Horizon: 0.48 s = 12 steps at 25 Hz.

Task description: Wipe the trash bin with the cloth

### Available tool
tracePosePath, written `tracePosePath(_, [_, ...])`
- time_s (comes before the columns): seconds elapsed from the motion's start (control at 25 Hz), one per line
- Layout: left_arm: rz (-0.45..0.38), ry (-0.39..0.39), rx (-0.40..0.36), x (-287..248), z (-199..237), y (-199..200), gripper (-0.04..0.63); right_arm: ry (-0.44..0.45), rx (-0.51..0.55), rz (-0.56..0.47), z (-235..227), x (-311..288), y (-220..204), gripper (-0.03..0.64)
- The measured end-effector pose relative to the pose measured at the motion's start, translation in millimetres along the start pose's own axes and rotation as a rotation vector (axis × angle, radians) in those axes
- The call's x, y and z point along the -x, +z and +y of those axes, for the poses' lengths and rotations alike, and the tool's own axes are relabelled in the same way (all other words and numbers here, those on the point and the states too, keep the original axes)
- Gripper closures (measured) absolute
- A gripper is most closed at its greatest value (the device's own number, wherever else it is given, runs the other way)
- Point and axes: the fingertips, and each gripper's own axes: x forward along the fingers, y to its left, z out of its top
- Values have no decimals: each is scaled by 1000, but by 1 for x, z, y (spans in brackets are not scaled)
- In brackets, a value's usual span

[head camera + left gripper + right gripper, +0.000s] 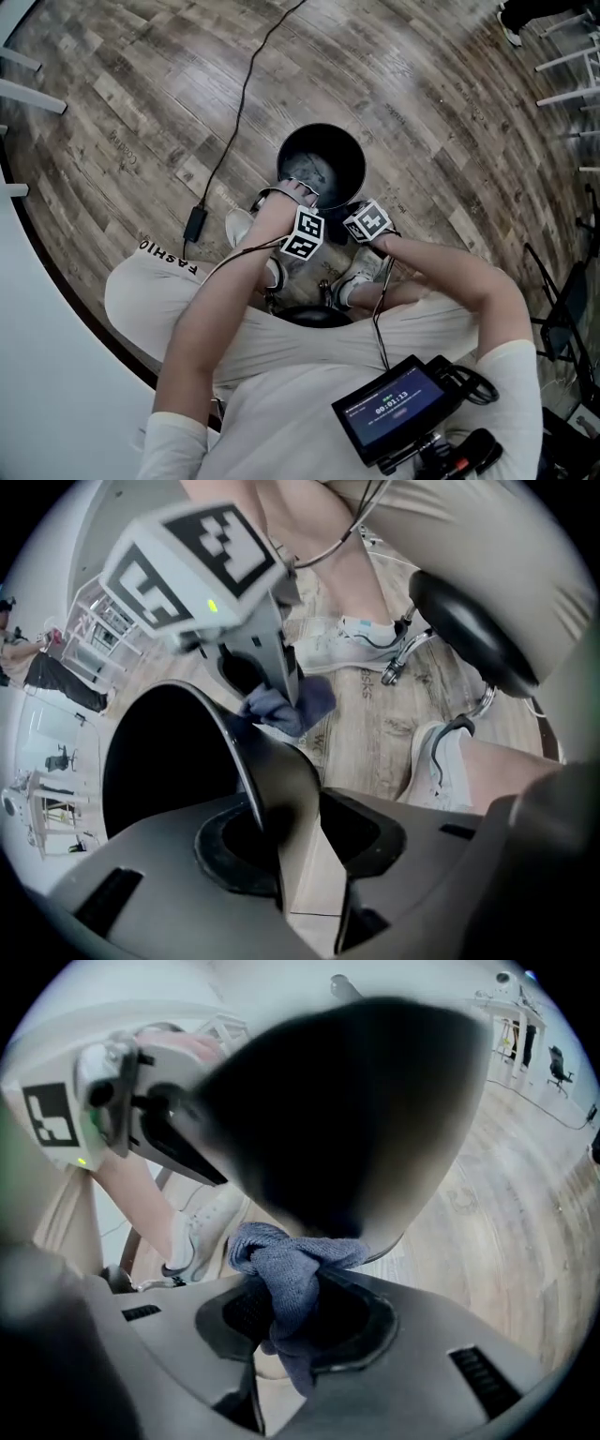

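Note:
A dark round trash bin (323, 159) stands on the wood floor in front of the person's feet. My left gripper (300, 803) sits on the bin's near rim (239, 752). The rim runs between its jaws, and floor shows in the gap beside the wall, so the jaws are open around it. My right gripper (291, 1335) is shut on a bunched blue cloth (291, 1269), which rests against the outside of the bin (347, 1110) just under the rim. In the left gripper view the cloth (281, 705) hangs from the right gripper at the bin's edge. In the head view both marker cubes (305, 234) hide the jaws.
A black cable with a power brick (195, 222) lies on the floor to the left. White shoes (361, 272) and a stool base (398, 663) sit close behind the bin. A curved white edge (37, 309) runs along the left. Chair legs (562, 66) stand at the far right.

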Motion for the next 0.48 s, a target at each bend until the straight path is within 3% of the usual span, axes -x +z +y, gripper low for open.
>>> tracePosePath(0.2, [106, 30, -93, 0, 1, -22, 453, 68, -73, -69, 43, 49, 33, 508])
tracePosePath(0.36, [121, 50, -86, 2, 7, -29, 453, 79, -143, -84, 59, 67, 40, 508])
tracePosePath(0.48, [141, 39, -122, -2, 1, -30, 479, 89, -185, -103, 64, 63, 42, 508])
